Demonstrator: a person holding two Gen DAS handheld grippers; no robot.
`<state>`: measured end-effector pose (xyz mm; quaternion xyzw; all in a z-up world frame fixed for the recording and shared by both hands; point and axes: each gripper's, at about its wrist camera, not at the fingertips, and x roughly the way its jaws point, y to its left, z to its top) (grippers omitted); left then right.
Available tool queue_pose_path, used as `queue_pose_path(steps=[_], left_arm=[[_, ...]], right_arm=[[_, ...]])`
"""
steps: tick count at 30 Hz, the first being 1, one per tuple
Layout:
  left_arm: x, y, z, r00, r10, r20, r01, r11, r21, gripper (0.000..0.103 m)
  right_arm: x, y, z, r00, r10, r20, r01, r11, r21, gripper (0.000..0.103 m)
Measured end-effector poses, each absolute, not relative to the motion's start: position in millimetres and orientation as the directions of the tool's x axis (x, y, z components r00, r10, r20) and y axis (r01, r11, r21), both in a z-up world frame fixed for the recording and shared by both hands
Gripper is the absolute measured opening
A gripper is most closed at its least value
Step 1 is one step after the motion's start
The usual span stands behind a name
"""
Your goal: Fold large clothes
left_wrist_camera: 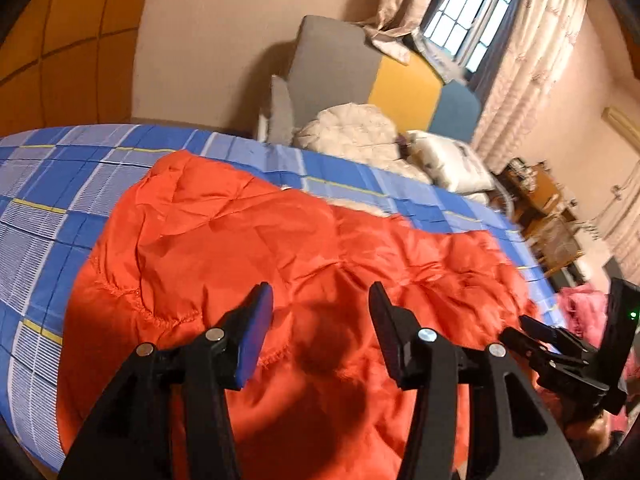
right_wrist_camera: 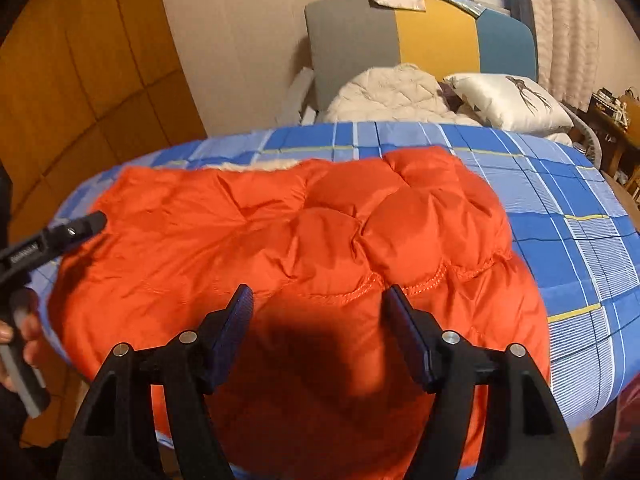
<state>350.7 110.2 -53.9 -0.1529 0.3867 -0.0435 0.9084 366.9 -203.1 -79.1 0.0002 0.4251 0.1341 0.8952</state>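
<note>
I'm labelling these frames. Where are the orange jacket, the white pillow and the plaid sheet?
orange jacket [right_wrist_camera: 304, 236]: right wrist view, middle of its quilted surface.
white pillow [right_wrist_camera: 500, 98]: right wrist view, its printed face.
plaid sheet [left_wrist_camera: 52, 200]: left wrist view, bare stretch left of the jacket.

Home bedroom, checked bed sheet [right_wrist_camera: 560, 240], pillow [right_wrist_camera: 508, 100], curtained window [left_wrist_camera: 472, 8]

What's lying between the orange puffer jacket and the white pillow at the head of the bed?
Only bare blue plaid bedsheet separates the orange puffer jacket from the white pillow; the right wrist view shows it best.
</note>
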Motion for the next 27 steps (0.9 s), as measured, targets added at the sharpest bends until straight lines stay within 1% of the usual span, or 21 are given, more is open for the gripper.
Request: queue_pose_path(steps=[2, 3, 5, 11, 14, 16, 18, 22, 25, 27], left_arm=[[358, 112, -67, 0.672, -0.169, -0.721, -0.074, 0.953, -0.293, 0.048], [362, 114, -74, 0.657, -0.159, -0.737, -0.094, 0.952, -0.290, 0.046], [368, 118, -87, 0.637, -0.139, -0.759, -0.128, 0.951, -0.282, 0.037], [376, 122, -108, 0.617, -0.118, -0.778, -0.153, 0.952, -0.265, 0.035], [379, 117, -106, 0.606, -0.082, -0.792, -0.174, 0.957, -0.232, 0.034], [376, 109, -97, 0.613, -0.063, -0.788, -0.183, 0.959, -0.218, 0.037], [370, 97, -79, 0.648, -0.068, -0.758, -0.167, 0.959, -0.229, 0.041], [358, 60, -54, 0.702, -0.114, -0.703, -0.082, 0.968, -0.238, 0.042], [360, 35, -54, 0.699, -0.125, -0.704, -0.047, 0.974, -0.220, 0.042], [365, 23, -61, 0.682, -0.134, -0.719, -0.041, 0.975, -0.220, 0.042]], right_arm=[[370, -205, -87, 0.593, 0.231, -0.772, -0.232, 0.966, 0.111, 0.068], [371, -206, -90, 0.589, 0.226, -0.776, -0.228, 0.968, 0.109, 0.068], [375, -207, -96, 0.581, 0.229, -0.781, -0.219, 0.968, 0.121, 0.068], [384, -208, -114, 0.561, 0.235, -0.794, -0.203, 0.969, 0.143, 0.068], [384, -206, -117, 0.561, 0.222, -0.797, -0.203, 0.971, 0.128, 0.068], [383, -206, -118, 0.560, 0.223, -0.798, -0.201, 0.971, 0.130, 0.068], [384, -207, -118, 0.561, 0.227, -0.796, -0.200, 0.970, 0.137, 0.068], [383, -208, -117, 0.566, 0.232, -0.791, -0.195, 0.970, 0.145, 0.069], [382, -212, -115, 0.570, 0.249, -0.783, -0.192, 0.967, 0.168, 0.069], [379, -216, -111, 0.572, 0.266, -0.776, -0.189, 0.963, 0.191, 0.069]])
